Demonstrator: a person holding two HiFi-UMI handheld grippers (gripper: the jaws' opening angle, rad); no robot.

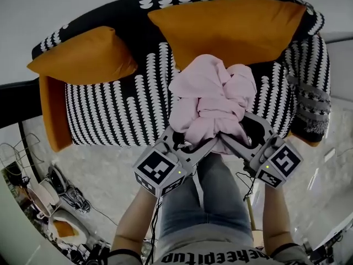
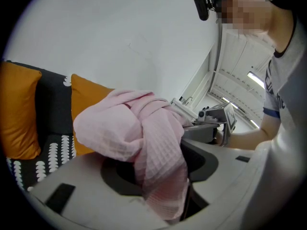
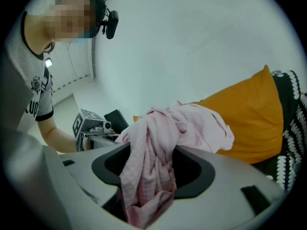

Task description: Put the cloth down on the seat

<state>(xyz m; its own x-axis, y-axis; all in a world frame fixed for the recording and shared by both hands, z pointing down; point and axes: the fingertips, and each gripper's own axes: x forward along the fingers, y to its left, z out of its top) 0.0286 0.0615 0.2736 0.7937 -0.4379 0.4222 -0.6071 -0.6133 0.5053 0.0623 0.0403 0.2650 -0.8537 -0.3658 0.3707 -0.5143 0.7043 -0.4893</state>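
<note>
Clamping one pink cloth [image 1: 212,98], left gripper [image 1: 207,146], right gripper [image 1: 231,142], jaws closed (two orange cushions [image 1: 83,57] [image 1: 231,29])

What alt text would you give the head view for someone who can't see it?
Seen from above, the left gripper and right gripper both clamp a bunched pink cloth over a black-and-white patterned sofa with orange cushions.

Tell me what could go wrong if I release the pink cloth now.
The left gripper and right gripper clamp the bunched cloth by the front edge of the seat; released here, it might slide onto the floor. Folds hang down between the jaws, so it might snag on opening.
</note>
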